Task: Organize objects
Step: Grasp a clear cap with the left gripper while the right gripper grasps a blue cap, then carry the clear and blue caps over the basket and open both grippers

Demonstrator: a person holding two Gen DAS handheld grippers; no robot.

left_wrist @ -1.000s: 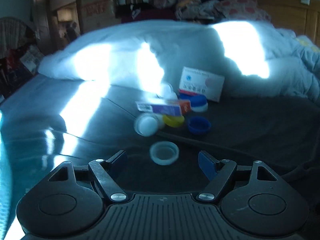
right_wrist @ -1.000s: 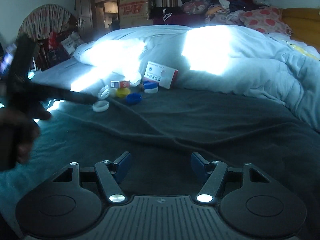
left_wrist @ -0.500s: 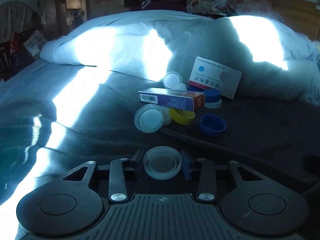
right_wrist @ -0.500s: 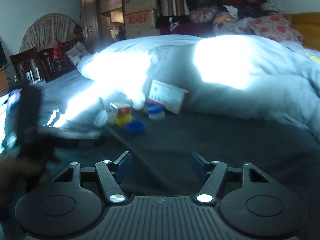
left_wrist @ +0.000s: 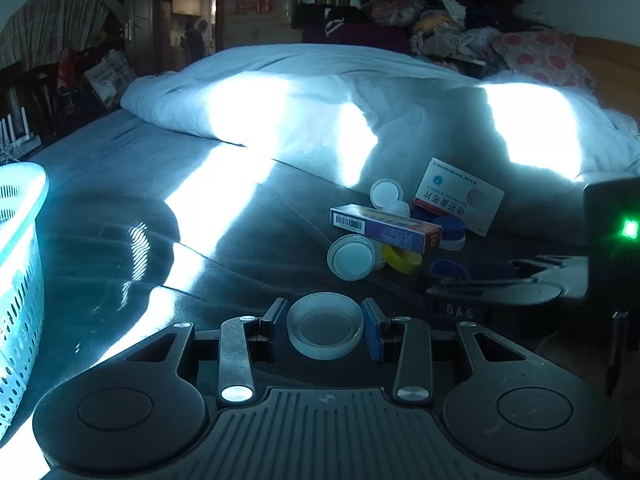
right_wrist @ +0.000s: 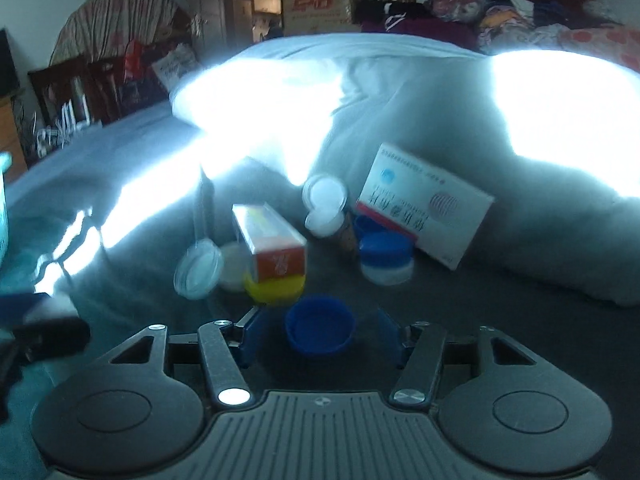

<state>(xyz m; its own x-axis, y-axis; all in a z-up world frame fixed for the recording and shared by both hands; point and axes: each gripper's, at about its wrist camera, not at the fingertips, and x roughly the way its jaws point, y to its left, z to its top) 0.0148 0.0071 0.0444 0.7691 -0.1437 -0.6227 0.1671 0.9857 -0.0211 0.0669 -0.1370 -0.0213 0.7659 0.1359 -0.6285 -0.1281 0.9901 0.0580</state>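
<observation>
My left gripper (left_wrist: pixel 325 322) is shut on a white lid (left_wrist: pixel 325 331), held above the dark bedsheet. My right gripper (right_wrist: pixel 320 330) is open, its fingers on either side of a blue cap (right_wrist: pixel 320 330) on the sheet, not touching it. Beyond lie a yellow cap (right_wrist: pixel 275 289), a long orange-ended box (right_wrist: pixel 269 237), a clear lid (right_wrist: pixel 198 269), a blue-and-white jar (right_wrist: pixel 386 257) and a white medicine box (right_wrist: pixel 424 205). The same pile shows in the left wrist view, with the long box (left_wrist: pixel 386 229) across it. The right gripper's body (left_wrist: pixel 560 280) enters there from the right.
A pale blue perforated basket (left_wrist: pixel 20 280) stands at the far left of the bed. A white duvet (left_wrist: pixel 360 112) is heaped behind the pile. Clutter and furniture line the room's back and left side.
My left gripper closed on the white lid and lifted it back. My right gripper moved forward to the pile and now straddles the blue cap. The basket has come into view.
</observation>
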